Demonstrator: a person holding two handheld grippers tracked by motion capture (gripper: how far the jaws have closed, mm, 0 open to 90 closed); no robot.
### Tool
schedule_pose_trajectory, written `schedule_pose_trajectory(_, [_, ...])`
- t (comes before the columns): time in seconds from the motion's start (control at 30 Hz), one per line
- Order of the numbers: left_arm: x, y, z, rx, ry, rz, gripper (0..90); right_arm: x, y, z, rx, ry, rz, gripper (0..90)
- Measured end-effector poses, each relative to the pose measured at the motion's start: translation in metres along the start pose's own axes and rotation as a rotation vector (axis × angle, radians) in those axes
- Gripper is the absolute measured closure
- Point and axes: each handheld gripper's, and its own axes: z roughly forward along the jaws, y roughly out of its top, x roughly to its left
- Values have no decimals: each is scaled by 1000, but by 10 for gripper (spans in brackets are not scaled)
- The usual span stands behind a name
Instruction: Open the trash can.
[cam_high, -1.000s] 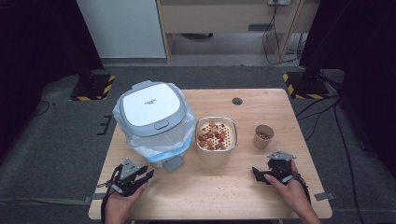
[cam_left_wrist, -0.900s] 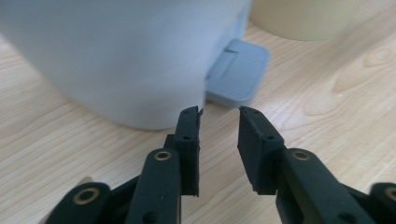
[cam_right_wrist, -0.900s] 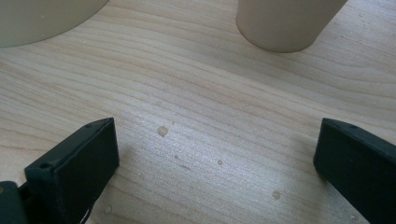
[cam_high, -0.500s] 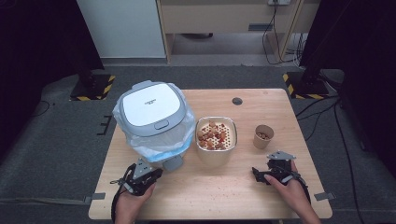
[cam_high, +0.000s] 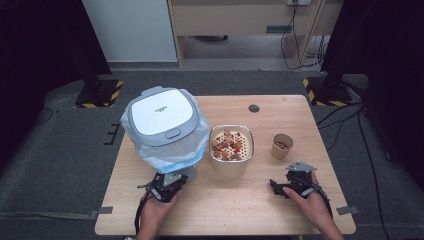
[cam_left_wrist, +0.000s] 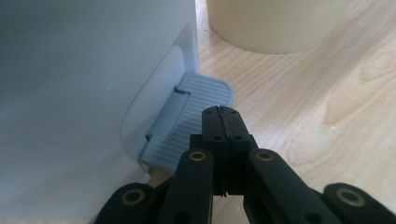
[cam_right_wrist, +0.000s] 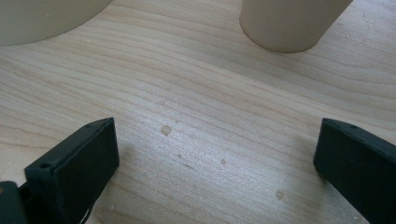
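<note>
Down at the near edge of my light wooden table (cam_high: 250, 210), I'm hovering the left gripper (cam_left_wrist: 221, 122), jaws pressed together, right above the ribbed grey-blue foot pedal (cam_left_wrist: 196, 116) of the white bag-lined pedal bin (cam_high: 162, 125). My right gripper (cam_right_wrist: 215, 154) is sitting spread wide over bare wood, with the beige bowl of nuts (cam_high: 231, 145) and small paper cup (cam_high: 282, 146) farther back.
</note>
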Motion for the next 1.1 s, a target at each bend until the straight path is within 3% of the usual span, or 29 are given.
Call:
schedule_pose_trajectory(0.17, [0,2,5,-6,25,-14,896,0,0,0,1,2,-2,6])
schedule_pose_trajectory(0.2, [4,3,6,-3,33,57,896,0,0,0,1,2,-2,6])
schedule_pose_trajectory(0.23, [-1,2,7,-4,43,-4,896,0,0,0,1,3,-3,6])
schedule_pose_trajectory(0.33, [-1,2,8,-1,51,43,896,0,0,0,0,4,-2,6])
schedule_pose_trajectory(0.37, [1,-1,9,-8,52,7,896,0,0,0,1,4,-3,6])
schedule_pose_trajectory(0.4, [1,-1,9,-8,52,3,897,0,0,0,1,4,-3,6])
schedule_pose_trajectory(0.6, [-1,-1,11,6,63,18,897,0,0,0,-1,4,-7,6])
schedule_pose_trajectory(0.73, [0,-3,13,10,58,-2,898,0,0,0,-1,5,-7,6])
schedule_pose_trajectory(0.83, [1,-4,15,32,55,24,898,0,0,0,0,5,-7,6])
schedule_pose_trajectory(1.1, [3,-6,18,44,52,12,898,1,-1,-1,0,0,4,6])
